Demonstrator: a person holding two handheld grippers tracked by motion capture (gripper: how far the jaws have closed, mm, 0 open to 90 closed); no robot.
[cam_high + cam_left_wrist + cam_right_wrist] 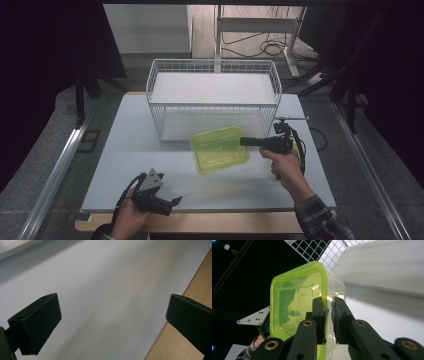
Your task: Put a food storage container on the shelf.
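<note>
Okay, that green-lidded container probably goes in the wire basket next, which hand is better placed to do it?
Right. The right gripper is already shut on the lidded container's rim, just in front of the wire basket. The left gripper sits open at the table's near edge, holding nothing.

Wire basket [214,95] at table's [130,150] far middle, lidded container [220,149] just before it
</note>
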